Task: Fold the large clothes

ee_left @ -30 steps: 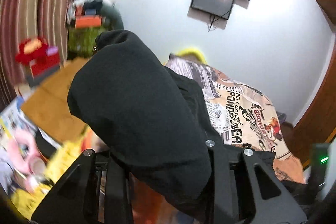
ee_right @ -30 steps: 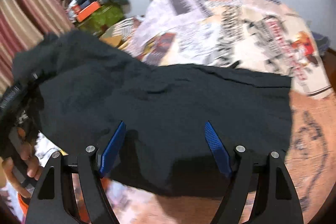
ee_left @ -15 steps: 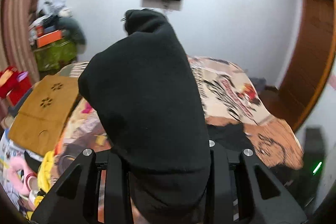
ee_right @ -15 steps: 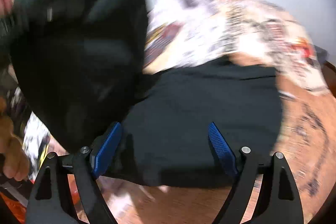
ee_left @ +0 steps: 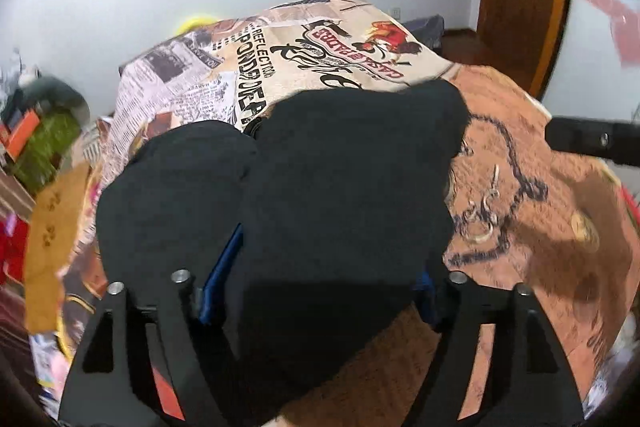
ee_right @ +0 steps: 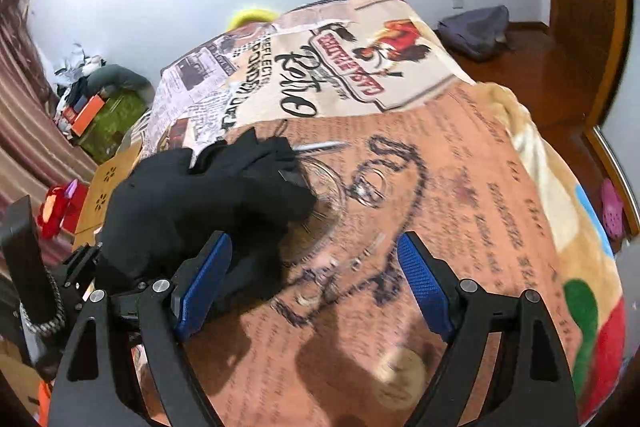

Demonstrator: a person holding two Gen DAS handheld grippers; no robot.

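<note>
- Between the left gripper (ee_left: 320,291) pads lay the black garment (ee_left: 344,179), now bunched on the bed (ee_left: 540,211); jaws apart, cloth draped over them, no longer clamped.
- Left of the right gripper (ee_right: 308,287), spread wide and empty, the same heap rested.
- Half a second before, the garment hung raised; judged released, fold laid down.

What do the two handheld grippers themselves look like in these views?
Both the left gripper and right gripper have matte black angular finger frames with triangular cut-outs, silver round bolt heads, and blue ribbed pads.
</note>
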